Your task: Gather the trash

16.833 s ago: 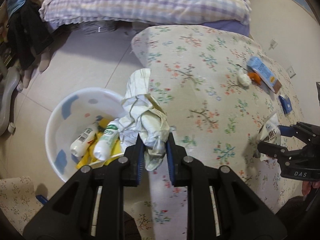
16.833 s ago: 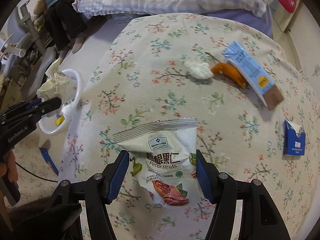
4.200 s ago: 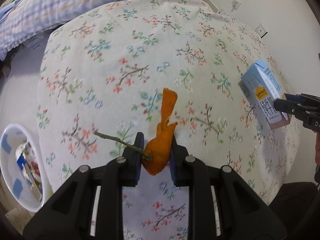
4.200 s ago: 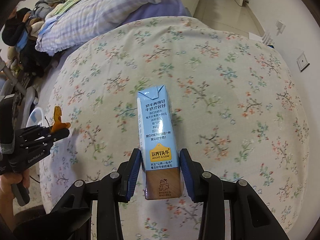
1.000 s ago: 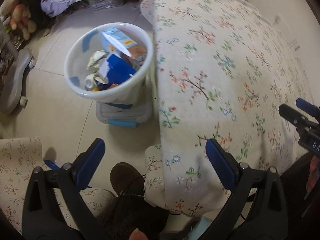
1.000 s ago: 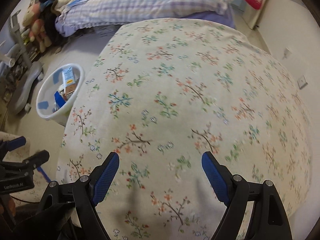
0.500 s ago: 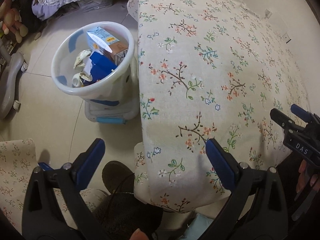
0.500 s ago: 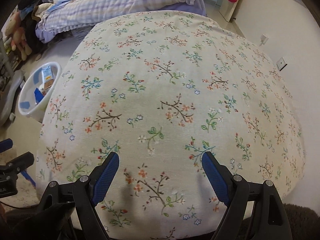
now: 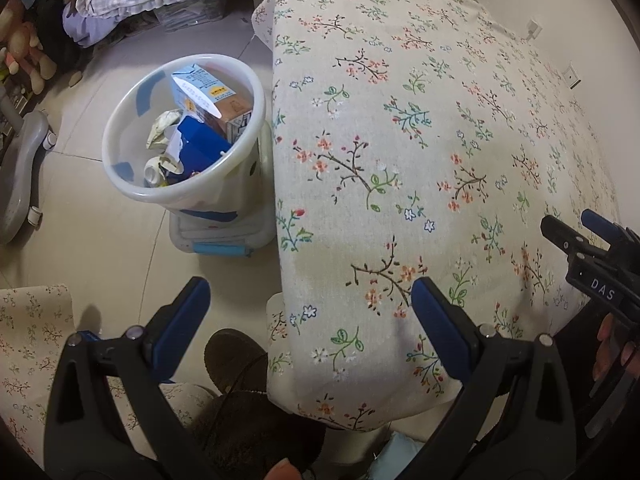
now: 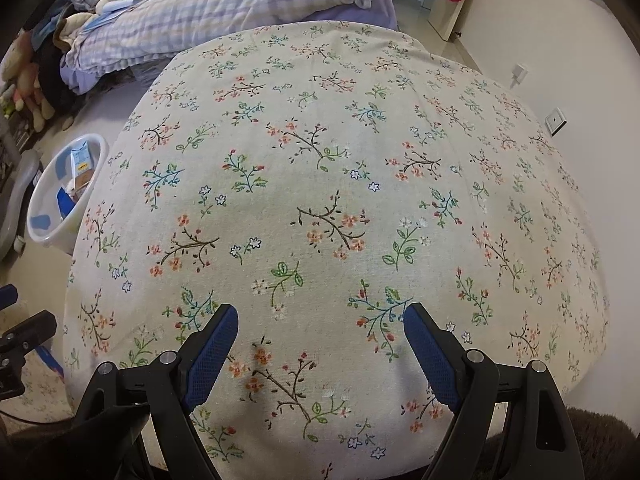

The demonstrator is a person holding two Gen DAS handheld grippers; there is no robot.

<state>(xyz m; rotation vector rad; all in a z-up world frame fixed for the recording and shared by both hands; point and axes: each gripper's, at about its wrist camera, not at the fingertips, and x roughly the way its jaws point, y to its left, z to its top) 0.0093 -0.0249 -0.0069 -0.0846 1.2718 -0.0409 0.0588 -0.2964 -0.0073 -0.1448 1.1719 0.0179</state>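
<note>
Gone from the tabletop [image 10: 320, 140] is every scrap that lay on it seconds back: the milk carton [image 9: 208, 98], the orange peel, the snack bag, the blue packet. Now the flowered cloth shows bare from edge to edge in the right wrist view, so by my reckoning the collecting is as good as finished, with nothing left up there to fetch.

Down on the floor off the tabletop's left edge stands the white bin [image 9: 120, 148], and that's where the trash is: carton propped upright against the far rim, a blue box [image 9: 202, 148] and crumpled paper [image 9: 162, 132] below it.

Both pairs of tongs are empty. Left tongs [image 9: 310, 314] gape wide over the tabletop's near left corner; right tongs [image 10: 320, 336] are spread wide above the near edge, nothing between the pads.

Only the left view looks down into the bin and catches the person's dark slipper [image 9: 234, 354]; the right view gives the whole cloth, plus the bin as a sliver at its left.
</note>
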